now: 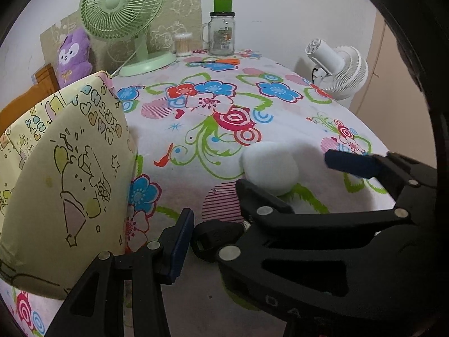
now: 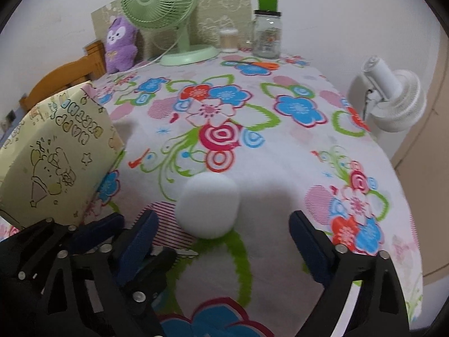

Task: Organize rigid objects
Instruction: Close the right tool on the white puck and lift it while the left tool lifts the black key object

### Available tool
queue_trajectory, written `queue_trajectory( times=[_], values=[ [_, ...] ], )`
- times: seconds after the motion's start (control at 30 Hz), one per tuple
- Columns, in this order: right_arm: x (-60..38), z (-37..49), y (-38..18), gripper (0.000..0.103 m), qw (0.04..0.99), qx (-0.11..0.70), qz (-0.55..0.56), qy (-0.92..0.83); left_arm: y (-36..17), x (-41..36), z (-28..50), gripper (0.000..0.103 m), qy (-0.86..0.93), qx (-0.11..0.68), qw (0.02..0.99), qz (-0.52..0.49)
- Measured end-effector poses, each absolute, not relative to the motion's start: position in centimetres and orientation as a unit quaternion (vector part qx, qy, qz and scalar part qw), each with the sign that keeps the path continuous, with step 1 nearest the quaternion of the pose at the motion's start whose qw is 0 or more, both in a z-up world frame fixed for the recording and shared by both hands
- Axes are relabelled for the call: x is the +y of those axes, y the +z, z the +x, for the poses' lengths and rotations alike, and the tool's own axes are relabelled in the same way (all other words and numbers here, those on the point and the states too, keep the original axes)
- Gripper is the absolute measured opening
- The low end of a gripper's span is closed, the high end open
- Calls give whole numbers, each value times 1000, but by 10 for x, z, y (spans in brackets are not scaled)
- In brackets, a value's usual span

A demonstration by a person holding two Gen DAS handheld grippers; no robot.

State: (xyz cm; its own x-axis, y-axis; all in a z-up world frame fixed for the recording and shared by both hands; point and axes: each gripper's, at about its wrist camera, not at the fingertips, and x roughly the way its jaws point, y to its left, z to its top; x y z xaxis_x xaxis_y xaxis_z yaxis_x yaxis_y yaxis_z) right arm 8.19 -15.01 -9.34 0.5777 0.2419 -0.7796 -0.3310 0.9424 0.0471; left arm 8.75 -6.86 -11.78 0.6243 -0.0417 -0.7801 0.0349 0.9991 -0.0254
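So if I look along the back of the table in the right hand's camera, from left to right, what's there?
Purple plush toy → green desk fan → tub of cotton swabs → glass mason jar mug with a green cup on top → white fan beside the table.

two fans [image 2: 160,8], one jar [image 2: 266,35], one white cylinder [image 2: 209,205]

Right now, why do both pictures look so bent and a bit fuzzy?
Both views are fisheye, with dark round borders and a curved table edge. In the right wrist view the white ball and floral cloth look smeared. The left wrist view is sharper; the green fan shows crisp grille lines.
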Motion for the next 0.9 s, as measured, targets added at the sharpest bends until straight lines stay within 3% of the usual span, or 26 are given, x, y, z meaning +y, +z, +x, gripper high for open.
queue_trajectory(
  times=[0.1,0.33,0.9],
  values=[
    [-148,87,-96,88,883,434,-42,175,-118,-68,90,52,-18,433,901,-7],
    [-148,93,-98,53,882,436,-36,176,-118,-68,94,52,-9,431,902,-5],
    [-163,68,-90,52,892,428,-50,136,-113,-81,79,52,-24,425,905,7]
  ],
)
